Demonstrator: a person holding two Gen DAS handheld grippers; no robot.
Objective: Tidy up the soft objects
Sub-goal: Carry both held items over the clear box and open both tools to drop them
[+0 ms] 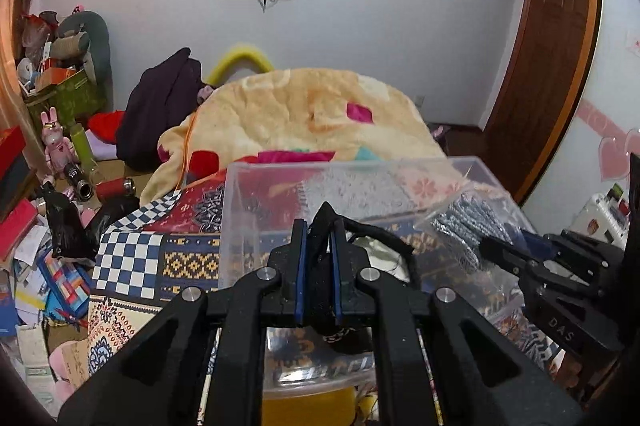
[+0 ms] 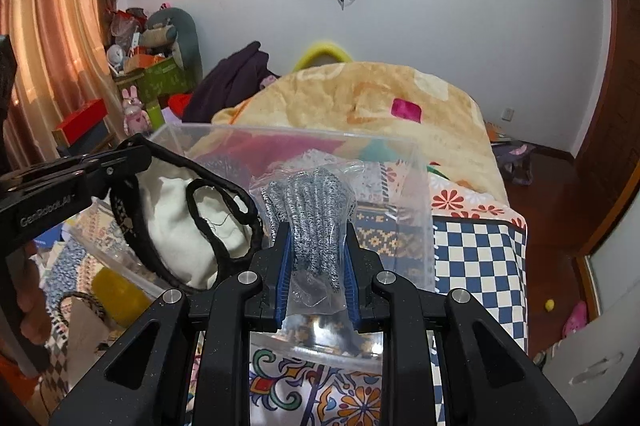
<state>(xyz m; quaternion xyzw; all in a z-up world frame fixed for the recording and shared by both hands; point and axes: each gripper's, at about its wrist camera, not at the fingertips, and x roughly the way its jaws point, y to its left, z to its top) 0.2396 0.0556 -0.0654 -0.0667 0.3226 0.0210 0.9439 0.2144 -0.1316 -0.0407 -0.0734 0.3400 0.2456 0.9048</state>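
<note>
A clear plastic bin (image 1: pixel 240 210) (image 2: pixel 420 194) stands on the patterned bedspread. My left gripper (image 1: pixel 319 238) is shut on a black-trimmed white fabric pouch (image 2: pixel 176 222), pinching its black edge (image 1: pixel 320 266) over the bin's near left part. In the right wrist view the left gripper (image 2: pixel 132 156) holds the pouch's rim up. My right gripper (image 2: pixel 316 246) is shut on a clear bag of grey-white knitted gloves (image 2: pixel 312 218) above the bin's near edge. In the left wrist view the bagged gloves (image 1: pixel 464 222) hang at the bin's right side, beside the right gripper (image 1: pixel 504 254).
A yellow fleece blanket (image 1: pixel 320 114) (image 2: pixel 360 98) is heaped on the bed behind the bin. A dark garment (image 1: pixel 164 106) lies at the back left. Toys, boxes and papers (image 1: pixel 48 186) crowd the floor at left. A wooden door (image 1: pixel 552 46) is at right.
</note>
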